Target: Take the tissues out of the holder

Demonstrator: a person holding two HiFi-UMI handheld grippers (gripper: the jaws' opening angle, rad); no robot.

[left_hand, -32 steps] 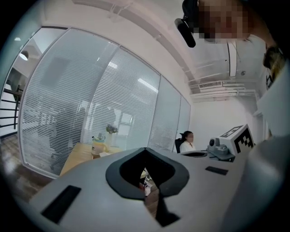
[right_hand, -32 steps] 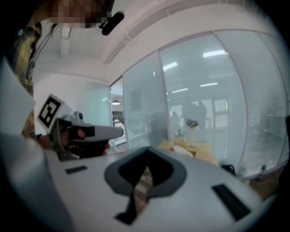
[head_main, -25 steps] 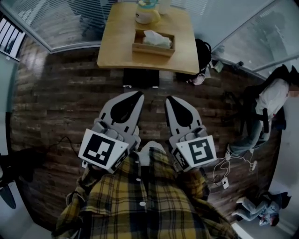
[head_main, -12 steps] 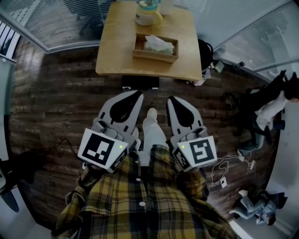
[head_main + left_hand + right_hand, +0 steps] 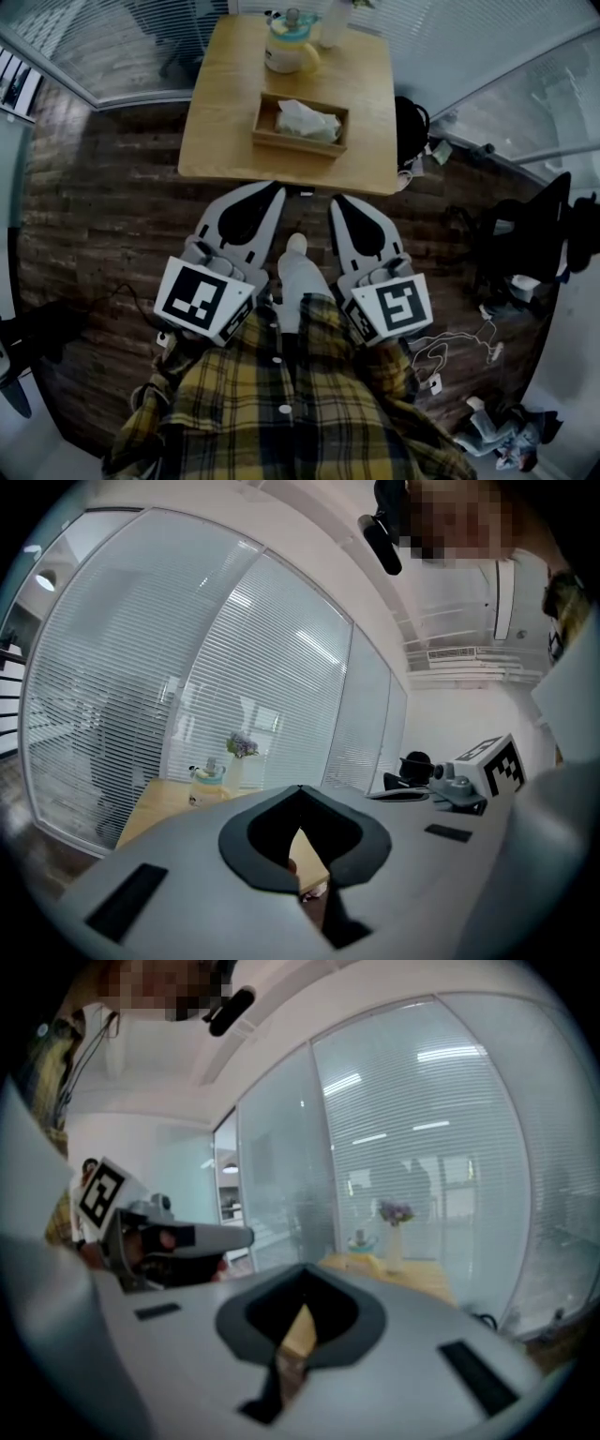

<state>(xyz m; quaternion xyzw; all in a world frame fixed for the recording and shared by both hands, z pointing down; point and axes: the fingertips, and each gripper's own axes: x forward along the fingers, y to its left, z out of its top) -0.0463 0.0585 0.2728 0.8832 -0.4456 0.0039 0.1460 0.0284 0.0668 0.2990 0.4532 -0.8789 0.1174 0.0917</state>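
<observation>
A wooden tissue holder [image 5: 272,136] stands on a light wooden table [image 5: 220,141], with white tissues [image 5: 306,120] bunched inside it. Both grippers are held side by side before my body, over the dark plank floor and short of the table's near edge. My left gripper [image 5: 275,190] is shut and holds nothing; in its own view the jaws [image 5: 300,789] meet at the tip. My right gripper [image 5: 336,202] is also shut and empty, its tip [image 5: 305,1269] closed too. Neither touches the holder.
A pale pot with a teal lid [image 5: 286,49] and a vase [image 5: 333,21] stand at the table's far end. A black bag [image 5: 412,117] lies right of the table, and cables [image 5: 450,352] trail on the floor. Glass walls with blinds stand behind. My foot [image 5: 295,272] shows between the grippers.
The table and holder have drawn nearer, sliding down in the head view. A foot has come forward between the grippers. Both grippers stay shut and side by side.
</observation>
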